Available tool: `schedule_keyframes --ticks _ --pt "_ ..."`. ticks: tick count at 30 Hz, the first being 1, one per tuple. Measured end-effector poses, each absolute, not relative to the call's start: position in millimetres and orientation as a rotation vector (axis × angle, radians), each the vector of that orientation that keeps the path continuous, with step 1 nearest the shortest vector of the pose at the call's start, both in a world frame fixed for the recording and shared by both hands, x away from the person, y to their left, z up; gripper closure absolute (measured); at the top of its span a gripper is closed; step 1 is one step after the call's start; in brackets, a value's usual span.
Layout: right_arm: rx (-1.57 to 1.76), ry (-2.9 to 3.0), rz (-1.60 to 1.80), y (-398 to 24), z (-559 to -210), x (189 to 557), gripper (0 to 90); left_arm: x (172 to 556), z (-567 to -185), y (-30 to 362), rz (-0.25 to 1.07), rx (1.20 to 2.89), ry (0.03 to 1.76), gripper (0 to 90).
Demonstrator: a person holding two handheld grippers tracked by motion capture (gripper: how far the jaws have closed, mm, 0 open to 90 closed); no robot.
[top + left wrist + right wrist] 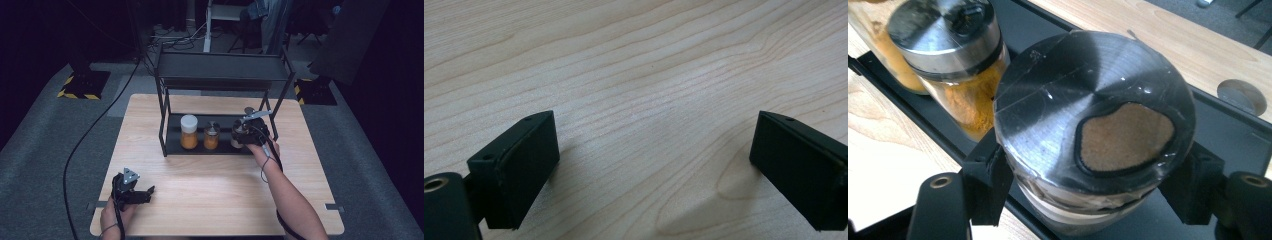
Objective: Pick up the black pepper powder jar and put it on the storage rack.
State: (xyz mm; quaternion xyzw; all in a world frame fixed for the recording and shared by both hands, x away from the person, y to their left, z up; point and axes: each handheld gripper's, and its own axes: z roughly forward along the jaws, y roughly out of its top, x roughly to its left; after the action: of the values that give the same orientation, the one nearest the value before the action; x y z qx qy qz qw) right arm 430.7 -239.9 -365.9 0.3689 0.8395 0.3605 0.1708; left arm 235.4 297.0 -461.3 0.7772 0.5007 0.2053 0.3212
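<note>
My right gripper (243,136) is shut on a spice jar (237,136) at the right end of the black rack's lower shelf (172,146). In the right gripper view the jaws of this gripper (1090,182) clamp the jar (1058,115) from both sides; its steel lid has a window showing brown powder. I cannot tell whether the jar rests on the shelf. Beside it stand a steel-lidded jar of orange spice (211,136) (948,45) and a white-lidded jar (189,131). My left gripper (148,194) (654,135) lies open and holding nothing on the table near its front left.
The black two-tier rack (222,70) stands at the back middle of the wooden table (210,190), with its upper shelf overhanging the jars. A round grommet (1241,96) is set in the tabletop behind the rack. Cables trail over the grey floor around the table.
</note>
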Motion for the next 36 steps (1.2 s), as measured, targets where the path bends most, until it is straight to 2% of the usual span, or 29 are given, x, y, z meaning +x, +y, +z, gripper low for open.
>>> schedule_keyframes --ticks 31,36 --pt "1.072 2.385 1.050 -247 -392 441 30.7 235 -461 297 0.540 2.042 1.315 5.8" --pt "1.075 2.371 1.108 -257 -388 438 23.8 235 -461 297 0.539 2.042 1.316 5.8"
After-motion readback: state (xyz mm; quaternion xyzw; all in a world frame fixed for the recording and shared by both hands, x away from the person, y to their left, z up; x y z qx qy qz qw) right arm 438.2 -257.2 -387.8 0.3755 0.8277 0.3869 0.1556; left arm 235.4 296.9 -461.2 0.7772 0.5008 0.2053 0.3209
